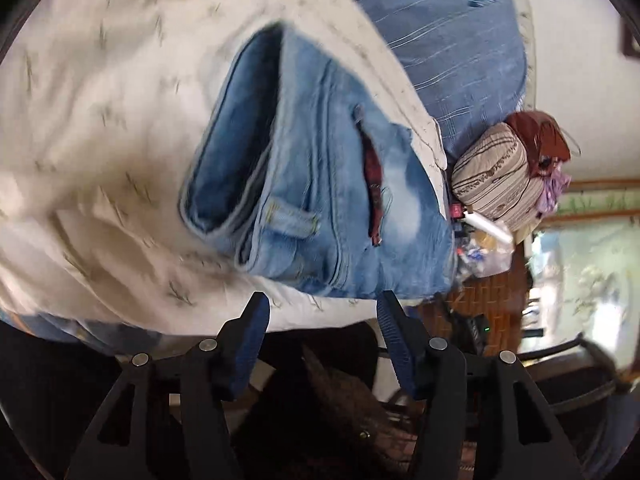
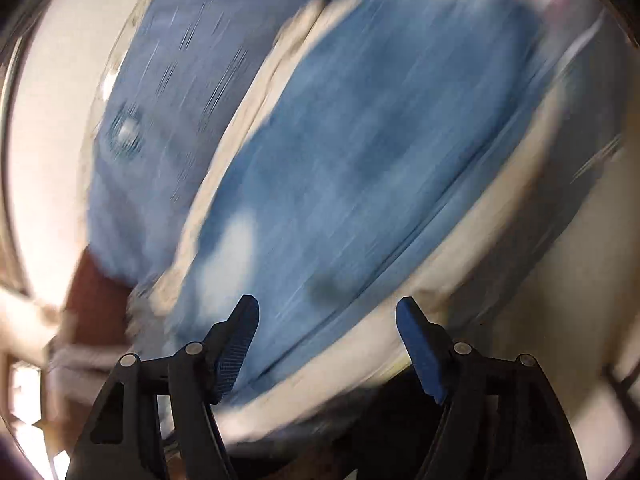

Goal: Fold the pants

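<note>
Lying folded near the edge of the bed (image 1: 92, 92), the jeans (image 1: 320, 184) look almost done. Left gripper (image 1: 322, 312) & right gripper (image 2: 326, 312) are both spread wide, holding nothing. Next: pat flat, go slow, don't pull layers apart.

Right wrist view smeared by motion blur, jeans (image 2: 340, 184) streaked, bedding (image 2: 540, 280) detail unreadable

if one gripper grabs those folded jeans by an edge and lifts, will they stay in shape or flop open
Probably flop. The jeans are soft denim folded in loose layers on the bedsheet, so lifting by one edge would likely let the lower layers hang open. The stacked layers look thick, so fairly heavy for their size. Both the left gripper and right gripper are open, not holding them.
</note>
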### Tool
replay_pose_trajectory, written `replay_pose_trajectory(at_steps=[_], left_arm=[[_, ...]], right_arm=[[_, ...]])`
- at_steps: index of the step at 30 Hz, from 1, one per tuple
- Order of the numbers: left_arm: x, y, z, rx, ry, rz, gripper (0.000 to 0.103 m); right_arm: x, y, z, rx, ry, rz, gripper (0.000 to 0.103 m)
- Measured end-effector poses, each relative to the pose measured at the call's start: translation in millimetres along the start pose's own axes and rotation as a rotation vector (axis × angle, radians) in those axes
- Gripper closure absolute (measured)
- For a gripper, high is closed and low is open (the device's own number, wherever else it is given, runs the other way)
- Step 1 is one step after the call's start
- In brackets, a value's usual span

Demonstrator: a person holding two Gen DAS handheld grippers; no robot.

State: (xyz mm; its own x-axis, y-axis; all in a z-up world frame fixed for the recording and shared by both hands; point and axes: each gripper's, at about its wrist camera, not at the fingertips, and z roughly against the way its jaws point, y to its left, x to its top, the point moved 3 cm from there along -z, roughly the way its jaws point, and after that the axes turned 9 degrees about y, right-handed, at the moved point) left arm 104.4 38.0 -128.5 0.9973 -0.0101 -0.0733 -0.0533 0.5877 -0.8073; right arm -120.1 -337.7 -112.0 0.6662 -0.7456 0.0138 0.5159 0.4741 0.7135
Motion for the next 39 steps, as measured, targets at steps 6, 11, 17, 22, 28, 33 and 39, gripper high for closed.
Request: replay_pose_trajectory(at_steps=[6, 11, 17, 22, 28, 33, 39], left_arm=[[31.3, 9.5, -20.7, 0.007, -0.019, 0.029, 0.048], [41.8, 1.9, -22.8, 0.085, -0.042, 0.015, 0.086], [36.0, -10.7, 2.0, 0.172, -0.097, -0.081, 0.087], [27.9, 25.4, -25.7, 0.221, 0.033, 0.005, 0.088], [18.6, 16.3, -4.8, 0.246, 0.027, -0.096, 0.085], [-9.5, -12.9, 14.6, 0.316, 0.066, -0.310, 0.070], [-17.7, -70.3, 35.0, 0.390, 0.039, -0.497, 0.054]], right_arm=[[-58.4, 72.1, -85.2, 0.173, 0.363, 0.158, 0.030], [-46.3, 87.2, -119.0, 0.219, 0.361, 0.085, 0.053], [-49.7, 114.4, -108.7, 0.178, 0.288, 0.211, 0.092], [-65.4, 75.4, -146.5, 0.085, 0.410, 0.116, 0.093], [-59.5, 71.9, -126.9, 0.091, 0.367, 0.119, 0.076], [-28.5, 30.9, -48.4, 0.074, 0.096, 0.020, 0.060], [3.4, -56.7, 60.4, 0.010, -0.283, -0.196, 0.043]])
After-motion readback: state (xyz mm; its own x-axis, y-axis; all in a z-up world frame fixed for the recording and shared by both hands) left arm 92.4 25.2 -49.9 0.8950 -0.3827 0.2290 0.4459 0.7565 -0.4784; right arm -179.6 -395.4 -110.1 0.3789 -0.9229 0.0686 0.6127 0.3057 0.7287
